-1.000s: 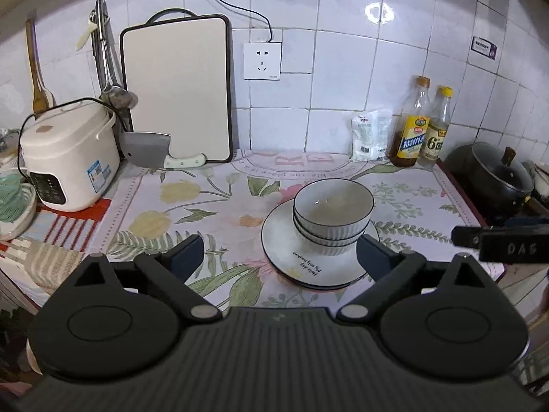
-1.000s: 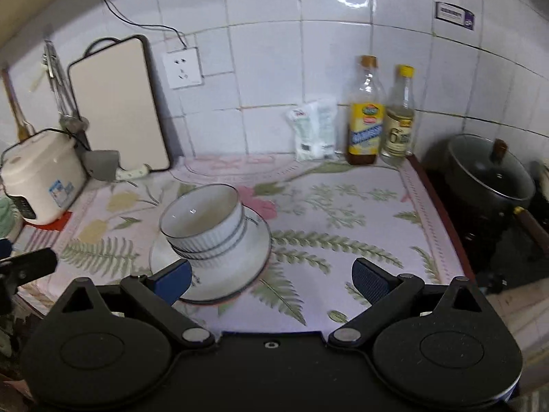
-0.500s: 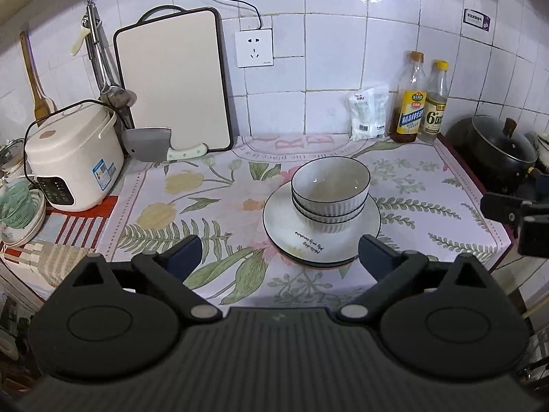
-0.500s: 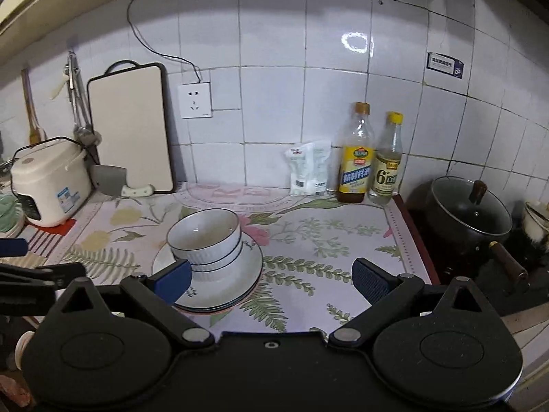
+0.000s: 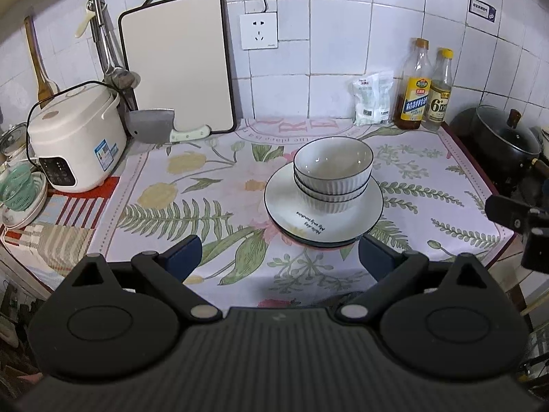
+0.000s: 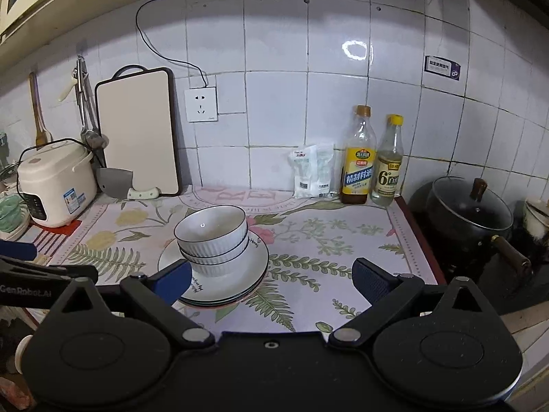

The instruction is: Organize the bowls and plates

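Observation:
White ribbed bowls (image 5: 332, 171) (image 6: 212, 237) are nested on a stack of white plates (image 5: 291, 206) (image 6: 247, 274) in the middle of the flowered cloth. My left gripper (image 5: 277, 258) hangs open in front of the stack, near the counter's front edge, with nothing between its fingers. My right gripper (image 6: 271, 279) is open too, held back from the counter, its left finger overlapping the plates' near rim in the view. Each gripper shows at the edge of the other's view.
A rice cooker (image 5: 73, 137), cleaver (image 5: 161, 129) and cutting board (image 5: 178, 61) stand at the back left. Two bottles (image 5: 425, 86) and a white bag (image 5: 372, 98) line the back wall. A black lidded pot (image 5: 504, 140) sits on the stove at right.
Both grippers have pulled back and risen away from the counter; the bowls and plates look smaller and have stayed in place. Both stay open.

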`<state>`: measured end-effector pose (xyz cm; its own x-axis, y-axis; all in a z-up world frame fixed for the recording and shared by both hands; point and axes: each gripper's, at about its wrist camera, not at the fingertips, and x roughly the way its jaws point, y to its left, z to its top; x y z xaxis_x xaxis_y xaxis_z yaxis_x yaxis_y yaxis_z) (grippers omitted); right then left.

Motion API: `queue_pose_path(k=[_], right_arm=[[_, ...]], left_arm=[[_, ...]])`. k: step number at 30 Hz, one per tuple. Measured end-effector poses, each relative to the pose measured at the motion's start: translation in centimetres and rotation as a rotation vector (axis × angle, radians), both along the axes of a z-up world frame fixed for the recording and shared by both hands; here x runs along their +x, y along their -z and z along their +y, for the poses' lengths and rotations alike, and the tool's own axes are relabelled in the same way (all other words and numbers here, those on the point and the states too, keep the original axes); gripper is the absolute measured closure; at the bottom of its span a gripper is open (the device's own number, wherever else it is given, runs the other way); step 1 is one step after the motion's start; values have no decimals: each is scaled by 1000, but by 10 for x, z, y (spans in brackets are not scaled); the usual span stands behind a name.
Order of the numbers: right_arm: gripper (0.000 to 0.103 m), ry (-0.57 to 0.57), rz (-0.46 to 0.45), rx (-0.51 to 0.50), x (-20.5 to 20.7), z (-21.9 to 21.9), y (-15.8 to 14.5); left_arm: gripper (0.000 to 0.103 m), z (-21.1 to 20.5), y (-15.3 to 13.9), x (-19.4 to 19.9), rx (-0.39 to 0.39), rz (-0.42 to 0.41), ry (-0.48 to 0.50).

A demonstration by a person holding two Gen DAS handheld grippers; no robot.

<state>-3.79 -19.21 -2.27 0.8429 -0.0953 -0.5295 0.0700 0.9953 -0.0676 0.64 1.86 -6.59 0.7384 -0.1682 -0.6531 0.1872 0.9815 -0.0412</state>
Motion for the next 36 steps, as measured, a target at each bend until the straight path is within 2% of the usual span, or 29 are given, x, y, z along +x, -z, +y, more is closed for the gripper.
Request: queue_pose_path(k=[10, 22, 36], right_arm=[[2, 10, -29, -48, -2, 4, 2], [2, 28, -34, -68, -2, 5, 8], [2, 43, -36, -77, -2, 6, 13]], left_arm=[[4, 3, 6, 1, -8, 4, -18], [4, 10, 13, 4, -38, 18, -58], [4, 10, 15, 4, -36, 22, -60]])
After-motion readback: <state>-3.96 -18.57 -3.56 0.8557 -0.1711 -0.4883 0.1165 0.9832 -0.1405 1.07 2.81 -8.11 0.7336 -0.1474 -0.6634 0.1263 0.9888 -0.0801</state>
